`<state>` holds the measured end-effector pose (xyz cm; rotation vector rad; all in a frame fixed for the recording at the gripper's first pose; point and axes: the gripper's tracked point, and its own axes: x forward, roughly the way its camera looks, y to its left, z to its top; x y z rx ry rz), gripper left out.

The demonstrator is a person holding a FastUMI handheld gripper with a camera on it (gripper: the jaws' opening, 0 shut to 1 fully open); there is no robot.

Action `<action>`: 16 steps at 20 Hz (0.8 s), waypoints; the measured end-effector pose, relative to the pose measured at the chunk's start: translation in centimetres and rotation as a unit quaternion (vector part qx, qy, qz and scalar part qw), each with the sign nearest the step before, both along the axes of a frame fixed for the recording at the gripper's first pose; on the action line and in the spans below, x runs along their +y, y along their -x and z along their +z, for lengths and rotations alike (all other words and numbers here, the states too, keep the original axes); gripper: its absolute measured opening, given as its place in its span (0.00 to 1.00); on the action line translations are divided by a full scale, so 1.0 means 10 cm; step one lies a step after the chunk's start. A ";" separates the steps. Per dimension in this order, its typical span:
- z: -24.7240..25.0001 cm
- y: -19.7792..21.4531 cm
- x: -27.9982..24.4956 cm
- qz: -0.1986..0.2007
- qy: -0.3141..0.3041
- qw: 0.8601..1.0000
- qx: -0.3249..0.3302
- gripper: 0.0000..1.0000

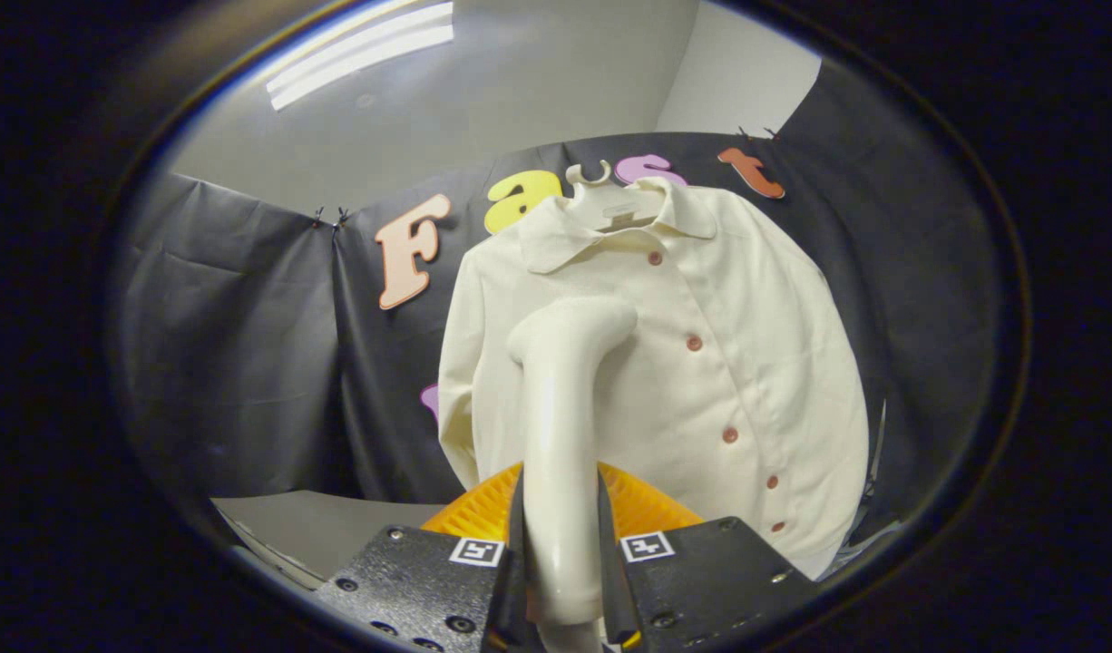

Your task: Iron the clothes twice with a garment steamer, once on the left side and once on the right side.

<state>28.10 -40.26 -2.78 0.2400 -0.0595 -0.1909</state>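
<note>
A cream button-front shirt (701, 363) is seen hung on a pale hanger (601, 177) against the booth's black cloth wall (238, 345), well beyond the fingers; it is presumably hung flat and facing forward so that both halves of its front can be reached by the steamer. Its lower hem and one sleeve are cut off behind the gripper and an orange ribbed object (638, 508), whose nature cannot be made out, since little more than a curved ridged edge is visible just ahead of the fingers. The garment steamer (560, 426) is held upright between the fingers, with its handle clamped and its bent head raised toward the shirt's chest, to one side of the button row; it is judged that this grip is chosen so the head can be swept down the fabric. Whether the head is touching the cloth or is held just apart cannot be told, and its steam face is turned away. The gripper (560, 580) is clenched on the steamer's handle, with both fingers pressed against its sides. No steam can be discerned.
</note>
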 end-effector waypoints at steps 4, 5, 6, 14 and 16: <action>-0.25 0.09 0.04 0.006 -0.021 1.000 0.009 0.32; -0.33 0.11 0.05 0.009 -0.031 0.999 0.012 0.32; -0.38 0.13 0.05 0.009 -0.038 0.999 0.013 0.32; -0.88 0.36 0.04 0.009 -0.067 0.997 0.038 0.33; -1.04 0.41 0.04 0.010 -0.075 0.996 0.045 0.33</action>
